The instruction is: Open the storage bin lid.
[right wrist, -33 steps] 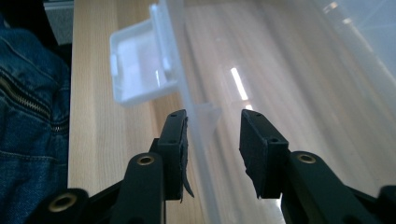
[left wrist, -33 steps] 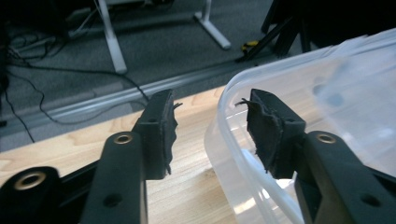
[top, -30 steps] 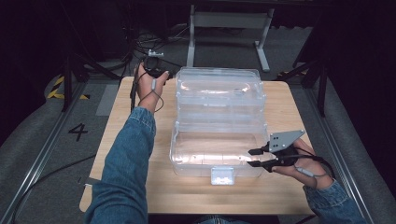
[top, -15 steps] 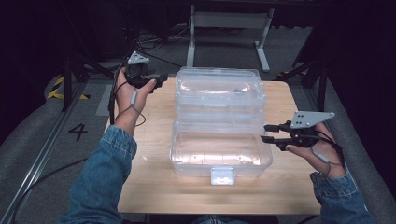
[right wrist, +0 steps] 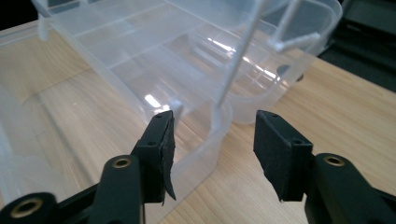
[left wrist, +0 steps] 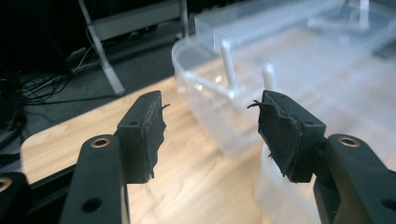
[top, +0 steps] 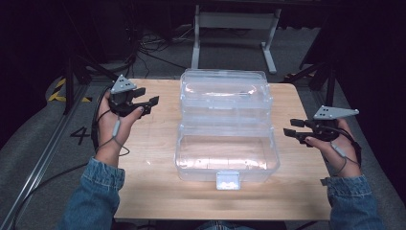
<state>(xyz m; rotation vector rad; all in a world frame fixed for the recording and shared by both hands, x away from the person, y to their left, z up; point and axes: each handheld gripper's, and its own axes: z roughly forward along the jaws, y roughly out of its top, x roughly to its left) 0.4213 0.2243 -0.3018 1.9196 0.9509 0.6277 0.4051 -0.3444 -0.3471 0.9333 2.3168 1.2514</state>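
Observation:
A clear plastic tiered box (top: 224,124) stands open in the middle of the wooden table (top: 148,153), its trays fanned out and its white latch (top: 228,180) facing the near edge. My left gripper (top: 148,98) hovers left of the box's back tray, apart from it, open with nothing between its pads. In the left gripper view, the left gripper (left wrist: 210,126) faces the tray wall (left wrist: 219,107). My right gripper (top: 288,127) is right of the box, open and holding nothing. In the right gripper view, the right gripper (right wrist: 214,135) points at the tray corner (right wrist: 154,60). Both pairs of jaws have just been opening.
A grey metal stand (top: 234,19) rises behind the table, with cables (top: 143,48) on the floor beside it. A floor rail (top: 43,158) runs along the left, near a painted "4" (top: 79,135). Bare tabletop lies on both sides of the box.
The left hand came back from the box's far left corner toward the near left. The right hand drew away to the right from the box's front corner. Both pairs of jaws stand wider.

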